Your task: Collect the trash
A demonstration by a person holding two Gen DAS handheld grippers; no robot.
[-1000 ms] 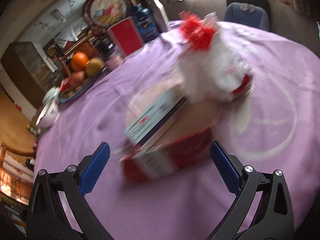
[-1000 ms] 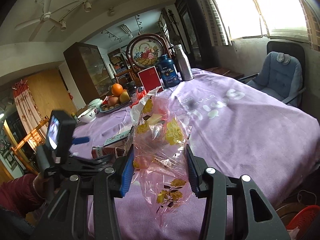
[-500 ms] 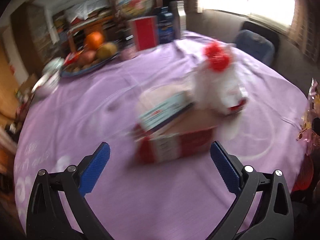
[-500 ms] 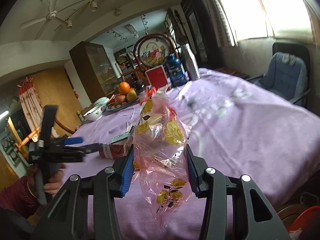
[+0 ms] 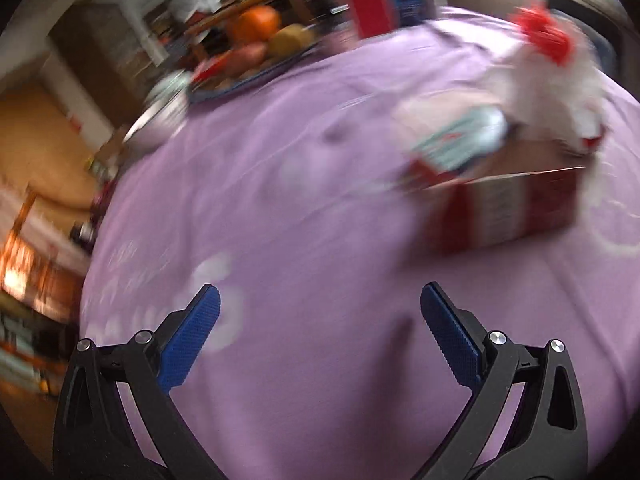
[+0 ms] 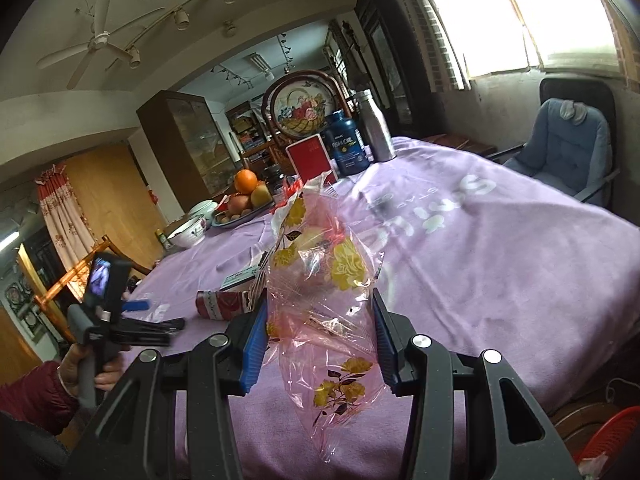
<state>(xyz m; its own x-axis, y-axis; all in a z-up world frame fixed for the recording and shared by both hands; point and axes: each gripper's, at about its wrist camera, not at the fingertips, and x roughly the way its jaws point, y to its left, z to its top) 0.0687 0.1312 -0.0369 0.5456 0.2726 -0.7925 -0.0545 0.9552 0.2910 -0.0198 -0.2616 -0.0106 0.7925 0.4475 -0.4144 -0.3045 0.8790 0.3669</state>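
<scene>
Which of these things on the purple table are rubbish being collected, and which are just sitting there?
Job:
pink flowered plastic bag, held in right gripper
red carton
white crumpled bag
left gripper, open

Lying about:
fruit plate
fish oil bottle
steel flask

my left view heavily motion-blurred: red box (image 5: pixel 508 208), fruit tray (image 5: pixel 256 76) smeared, only my own blue pads (image 5: pixel 192 332) sharp. right view crisp, daylight from window (image 6: pixel 516 20) blown out white, far room dimmer. both views bend at edges, black corners.
</scene>
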